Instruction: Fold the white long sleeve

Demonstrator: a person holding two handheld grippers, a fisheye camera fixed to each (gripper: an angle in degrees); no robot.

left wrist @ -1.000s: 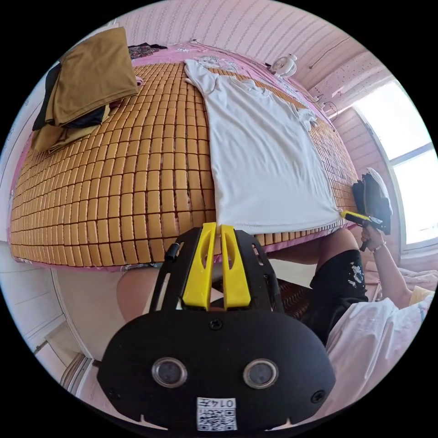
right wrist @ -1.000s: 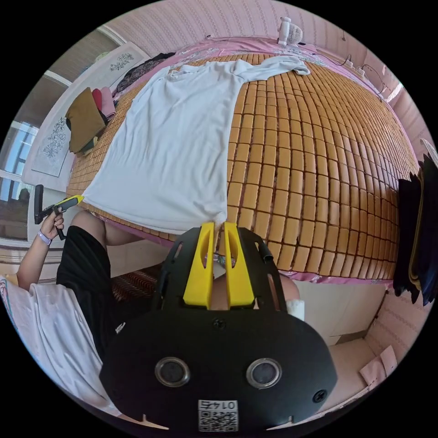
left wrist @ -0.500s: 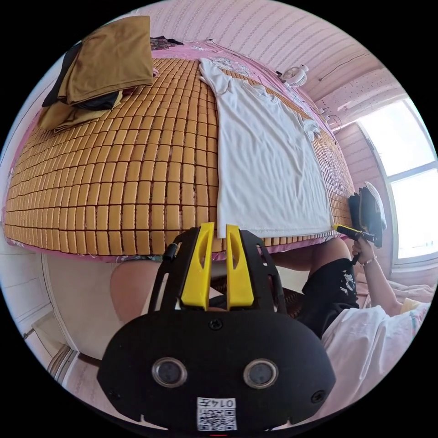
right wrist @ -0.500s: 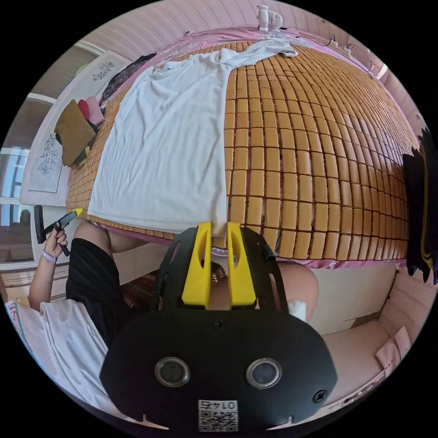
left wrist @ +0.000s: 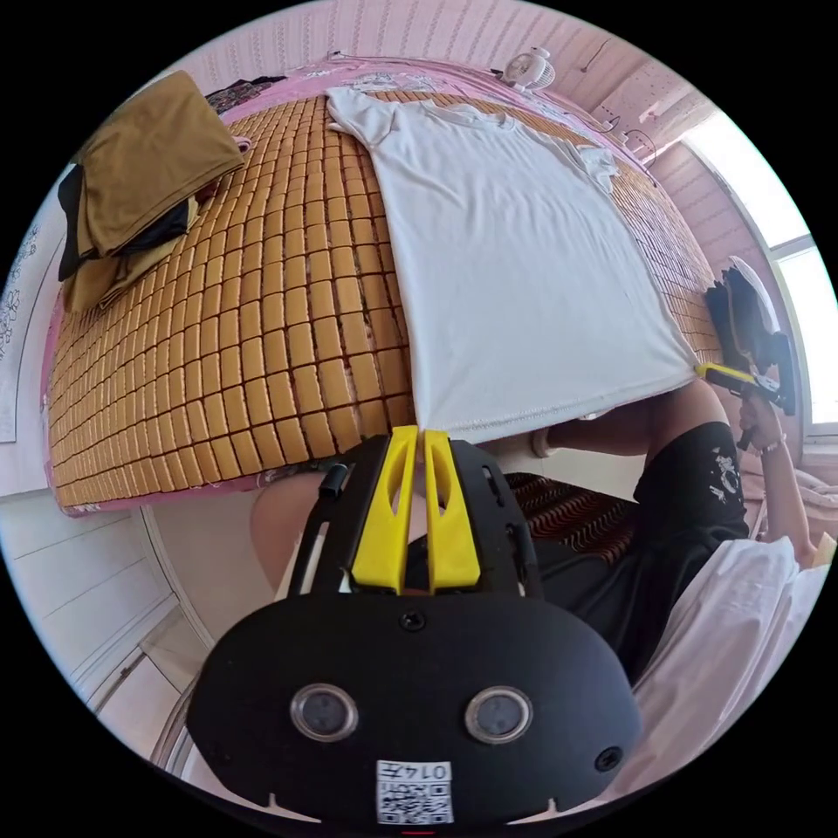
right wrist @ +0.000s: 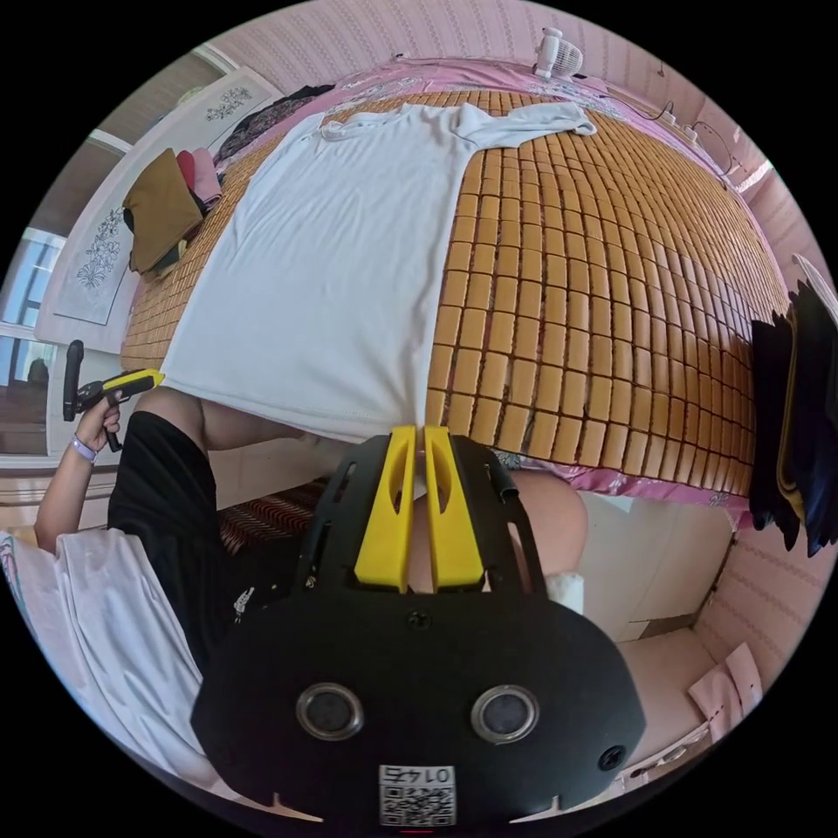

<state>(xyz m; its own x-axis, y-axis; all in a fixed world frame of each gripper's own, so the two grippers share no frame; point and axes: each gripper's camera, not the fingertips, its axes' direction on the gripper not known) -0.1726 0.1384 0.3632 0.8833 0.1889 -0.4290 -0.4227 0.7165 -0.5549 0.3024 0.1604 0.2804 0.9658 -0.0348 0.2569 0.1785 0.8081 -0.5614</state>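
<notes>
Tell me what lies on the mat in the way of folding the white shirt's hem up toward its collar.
Nothing visible does. The left gripper and right gripper each pinch a hem corner of the white shirt. The folded brown clothes sit apart at the bamboo mat's far corner.

White long sleeve [left wrist: 515, 262], plain, spread flat, hem lifted off mat edge, far sleeve bunched

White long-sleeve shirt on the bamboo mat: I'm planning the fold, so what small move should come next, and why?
Probably carry the hem up toward the collar. Each hand-held gripper, left and right, pinches a bottom corner of the white long-sleeve shirt, whose hem hangs off the edge of the bamboo mat while the body lies flat.
</notes>
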